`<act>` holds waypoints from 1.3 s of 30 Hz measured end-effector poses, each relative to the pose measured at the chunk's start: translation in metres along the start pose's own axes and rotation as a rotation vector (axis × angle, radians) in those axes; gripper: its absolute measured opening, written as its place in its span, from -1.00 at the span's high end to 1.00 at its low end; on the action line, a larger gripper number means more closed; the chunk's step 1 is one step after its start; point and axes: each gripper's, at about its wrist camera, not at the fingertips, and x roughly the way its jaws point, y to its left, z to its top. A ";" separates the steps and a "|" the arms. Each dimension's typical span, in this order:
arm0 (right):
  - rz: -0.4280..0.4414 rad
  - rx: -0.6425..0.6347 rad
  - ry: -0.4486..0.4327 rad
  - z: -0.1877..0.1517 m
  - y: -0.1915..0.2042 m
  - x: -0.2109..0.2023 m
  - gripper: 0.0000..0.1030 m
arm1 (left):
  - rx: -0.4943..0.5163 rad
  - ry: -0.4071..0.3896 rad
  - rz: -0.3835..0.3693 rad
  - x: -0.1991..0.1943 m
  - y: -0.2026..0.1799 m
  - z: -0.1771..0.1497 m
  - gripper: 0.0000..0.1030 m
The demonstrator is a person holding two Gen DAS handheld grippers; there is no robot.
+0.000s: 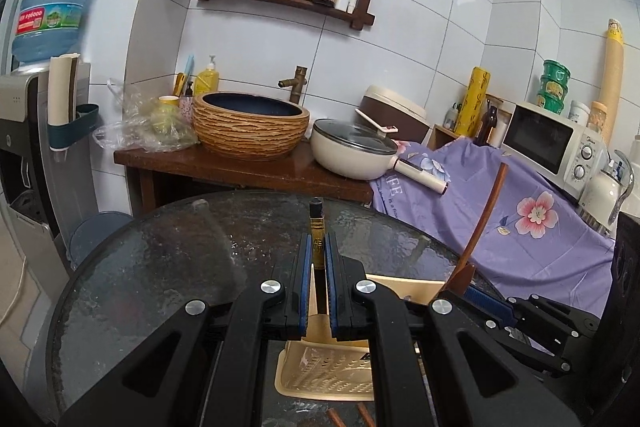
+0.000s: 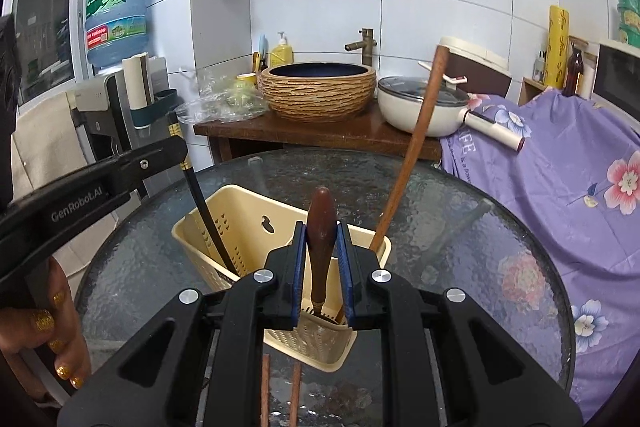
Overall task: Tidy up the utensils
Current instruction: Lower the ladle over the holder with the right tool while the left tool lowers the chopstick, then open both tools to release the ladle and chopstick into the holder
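The cream plastic utensil holder stands near the middle of the round glass desk, its perforated walls dividing it into compartments. The right tool is clamped narrow on the brown wooden handle of a utensil whose lower end goes down into the holder's near compartment. Behind it, a long reddish-wooden handle leans out of the holder's right side, tilted toward the cream pan. In the holder's left compartment, black chopsticks with a gold band slant upward; the left tool is closed tight on their upper part, above the holder, and a hand with gold-glitter nails grips that tool's body. On the glass just in front of the holder lie 2 reddish-brown chopsticks, side by side.

Beyond the desk, a dark wooden counter carries a ribbed basin with a brass tap and the lidded pan. To the right spreads a purple floral cloth; to the left stands a water dispenser with its blue bottle.
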 end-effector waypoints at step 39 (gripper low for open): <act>0.137 0.090 0.269 -0.145 0.013 -0.042 -0.31 | 0.058 0.344 0.055 -0.065 0.051 -0.128 -0.88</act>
